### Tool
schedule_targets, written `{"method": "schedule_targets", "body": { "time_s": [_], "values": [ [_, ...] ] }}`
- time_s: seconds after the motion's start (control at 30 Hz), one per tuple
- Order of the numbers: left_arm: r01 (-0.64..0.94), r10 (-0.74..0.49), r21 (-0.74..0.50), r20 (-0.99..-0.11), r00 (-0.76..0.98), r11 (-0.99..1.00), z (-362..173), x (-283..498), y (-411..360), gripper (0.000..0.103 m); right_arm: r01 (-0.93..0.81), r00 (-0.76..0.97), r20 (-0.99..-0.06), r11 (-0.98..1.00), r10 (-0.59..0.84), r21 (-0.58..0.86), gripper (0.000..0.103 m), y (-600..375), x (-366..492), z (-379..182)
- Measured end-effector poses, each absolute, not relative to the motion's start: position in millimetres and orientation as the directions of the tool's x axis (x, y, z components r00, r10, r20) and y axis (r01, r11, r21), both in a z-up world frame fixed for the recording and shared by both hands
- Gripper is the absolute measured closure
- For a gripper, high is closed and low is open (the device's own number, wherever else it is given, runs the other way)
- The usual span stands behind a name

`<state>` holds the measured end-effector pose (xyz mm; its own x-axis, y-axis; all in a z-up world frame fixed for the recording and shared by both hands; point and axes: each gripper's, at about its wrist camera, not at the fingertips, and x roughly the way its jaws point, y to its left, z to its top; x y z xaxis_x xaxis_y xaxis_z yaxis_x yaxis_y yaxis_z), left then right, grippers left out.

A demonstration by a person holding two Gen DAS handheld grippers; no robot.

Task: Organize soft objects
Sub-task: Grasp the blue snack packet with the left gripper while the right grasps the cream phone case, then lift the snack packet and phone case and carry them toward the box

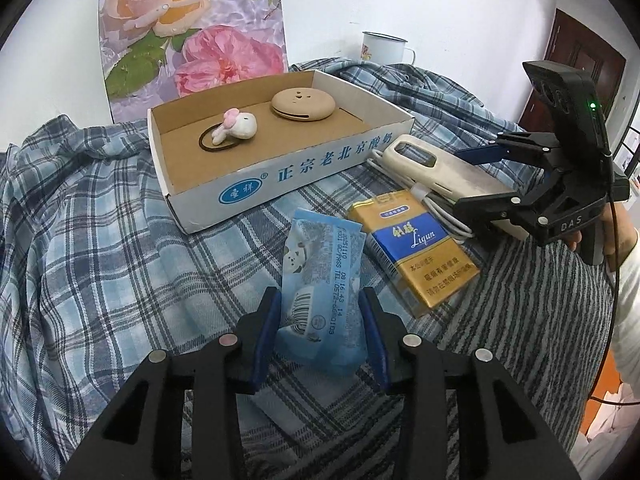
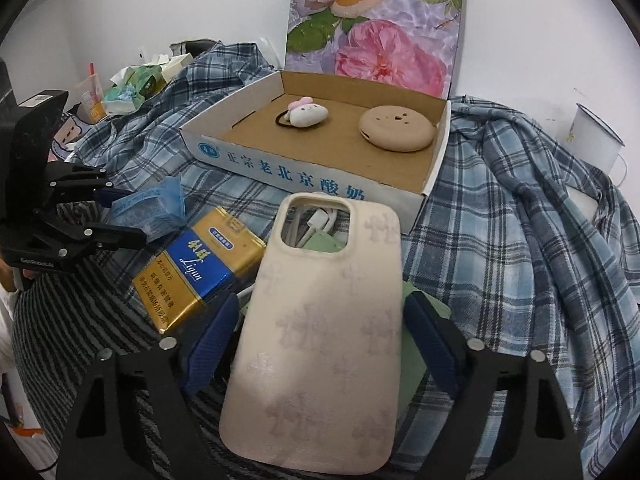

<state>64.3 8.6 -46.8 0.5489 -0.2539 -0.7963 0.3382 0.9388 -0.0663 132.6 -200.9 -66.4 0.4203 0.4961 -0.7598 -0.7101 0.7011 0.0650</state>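
My left gripper [image 1: 320,304] is shut on a light-blue tissue pack [image 1: 320,280], blue pads pressing both sides; the right wrist view shows the pack [image 2: 148,212] squeezed in it, above the plaid cloth. My right gripper [image 2: 322,300] straddles a cream phone case [image 2: 320,320] lying face down, with slim gaps beside its edges, so it is open. Beyond stands a shallow cardboard tray [image 1: 280,172] holding a white plush hair tie [image 1: 236,128] and a round beige pouch [image 1: 303,105].
A gold-and-blue cigarette pack [image 1: 416,248] lies between the two grippers. A white cable [image 1: 436,208] and something green [image 2: 416,352] sit under the phone case. A floral board [image 1: 192,32] leans behind the tray; an enamel mug [image 1: 384,46] stands at the back right.
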Motion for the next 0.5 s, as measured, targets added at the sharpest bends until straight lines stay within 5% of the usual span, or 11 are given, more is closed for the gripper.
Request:
{"method": "schedule_targets", "body": {
  "time_s": [0.5],
  "values": [
    [0.336, -0.258, -0.065, -0.781, 0.569, 0.94, -42.7, 60.5, 10.0, 0.061, -0.739, 0.496, -0.714, 0.672, 0.495, -0.047, 0.029, -193.4, 110.6, -56.5]
  ]
}}
